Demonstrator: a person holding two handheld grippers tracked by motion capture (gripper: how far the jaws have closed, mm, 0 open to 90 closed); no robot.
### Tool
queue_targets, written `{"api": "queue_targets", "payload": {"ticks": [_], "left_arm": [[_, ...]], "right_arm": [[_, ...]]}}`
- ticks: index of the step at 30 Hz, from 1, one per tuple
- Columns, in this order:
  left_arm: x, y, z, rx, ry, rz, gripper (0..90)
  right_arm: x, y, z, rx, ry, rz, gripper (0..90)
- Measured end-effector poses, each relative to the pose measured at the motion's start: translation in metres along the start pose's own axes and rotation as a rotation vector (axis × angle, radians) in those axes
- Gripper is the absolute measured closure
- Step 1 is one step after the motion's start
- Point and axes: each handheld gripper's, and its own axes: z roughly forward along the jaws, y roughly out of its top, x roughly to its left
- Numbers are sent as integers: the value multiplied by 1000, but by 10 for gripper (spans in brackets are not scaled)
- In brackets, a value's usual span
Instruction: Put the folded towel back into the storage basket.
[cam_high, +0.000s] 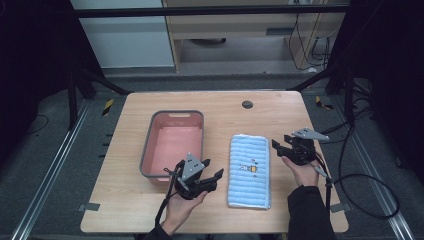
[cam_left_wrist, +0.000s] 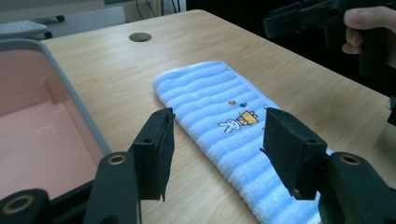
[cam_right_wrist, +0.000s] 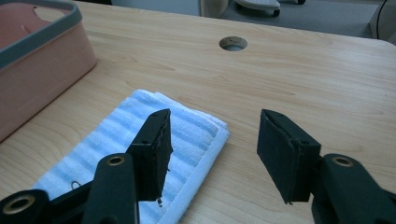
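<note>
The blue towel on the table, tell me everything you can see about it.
The towel is pale blue terry with lighter ribbed stripes, folded into a long, layered rectangle. A small print of a white rabbit and a yellow shape sits near its middle. It lies flat on the wooden table, right of the pink bin, between both grippers, and nothing grips it.

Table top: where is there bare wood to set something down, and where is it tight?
Free: the far strip of the table beyond the pink bin and the folded blue towel, around the cable hole; also left of the bin. Tight: the gap between bin and towel, where the left gripper hovers, and right of the towel by the right gripper.
</note>
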Motion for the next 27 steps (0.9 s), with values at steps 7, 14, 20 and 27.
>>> {"api": "queue_targets", "payload": {"ticks": [7, 14, 20, 27], "left_arm": [[-9, -8, 15, 32, -5, 22, 436], [-17, -16, 30, 69, -15, 35, 449], [-19, -24, 42, 96, -14, 27, 471], [-19, -34, 54, 128, -12, 16, 488]], "right_arm": [[1, -3, 13, 16, 1, -14, 463], [0, -6, 25, 34, 1, -3, 464], [-2, -10, 36, 51, -5, -10, 471], [-2, -15, 49, 76, -1, -6, 480]]}}
